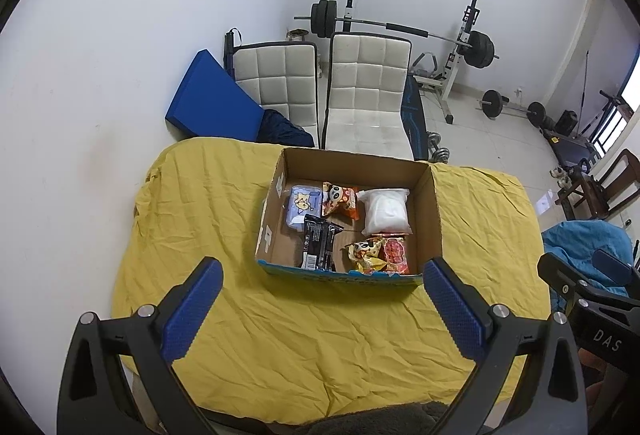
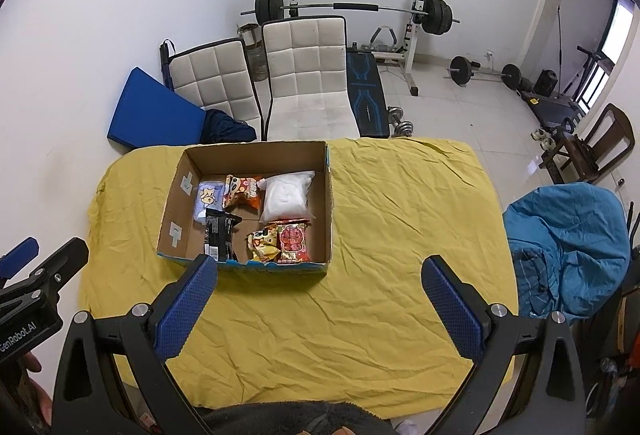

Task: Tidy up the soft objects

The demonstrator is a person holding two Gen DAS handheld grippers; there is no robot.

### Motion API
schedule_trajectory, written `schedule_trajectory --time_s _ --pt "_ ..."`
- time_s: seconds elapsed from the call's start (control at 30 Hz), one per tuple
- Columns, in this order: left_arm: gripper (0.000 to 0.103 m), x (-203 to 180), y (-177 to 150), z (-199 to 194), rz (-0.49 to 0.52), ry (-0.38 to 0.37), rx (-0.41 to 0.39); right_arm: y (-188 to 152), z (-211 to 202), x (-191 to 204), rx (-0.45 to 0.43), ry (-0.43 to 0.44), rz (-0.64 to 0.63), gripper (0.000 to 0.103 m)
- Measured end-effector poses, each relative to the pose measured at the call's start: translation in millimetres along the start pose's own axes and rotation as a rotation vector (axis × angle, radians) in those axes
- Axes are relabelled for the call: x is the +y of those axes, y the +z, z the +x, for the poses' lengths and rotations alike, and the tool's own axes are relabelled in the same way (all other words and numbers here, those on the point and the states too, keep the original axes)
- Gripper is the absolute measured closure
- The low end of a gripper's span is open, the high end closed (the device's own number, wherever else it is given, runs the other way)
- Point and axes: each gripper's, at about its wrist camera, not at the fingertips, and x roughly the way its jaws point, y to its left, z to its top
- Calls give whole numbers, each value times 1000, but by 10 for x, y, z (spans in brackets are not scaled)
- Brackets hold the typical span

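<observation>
An open cardboard box (image 1: 434,211) (image 2: 329,211) stands on the yellow cloth (image 1: 304,331) (image 2: 384,203). Inside it lie a white bag (image 1: 386,211) (image 2: 286,199), a pale blue pack (image 1: 302,207) (image 2: 208,201), a black packet (image 1: 318,245) (image 2: 218,233), a panda snack bag (image 1: 339,199) (image 2: 242,191), a yellow snack bag (image 1: 366,255) (image 2: 262,245) and a red packet (image 1: 396,251) (image 2: 294,241). My left gripper (image 1: 322,271) is open, empty, just short of the box's near wall. My right gripper (image 2: 320,269) is open and empty too, near the box's front right corner.
Two white padded chairs (image 1: 366,91) (image 2: 306,75) and a blue mat (image 1: 210,95) (image 2: 154,113) stand behind the table. A barbell rack (image 1: 460,35) (image 2: 416,19) is at the back. A blue jacket (image 2: 572,243) (image 1: 580,247) lies at the right. A dark sleeve (image 2: 288,419) is at the bottom edge.
</observation>
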Motion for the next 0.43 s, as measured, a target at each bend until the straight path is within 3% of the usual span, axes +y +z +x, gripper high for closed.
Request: schedule_trajectory --time_s 0.43 --pt "0 -61 -41 -38 2 -14 -5 -19 -54 -37 -11 -5 13 0"
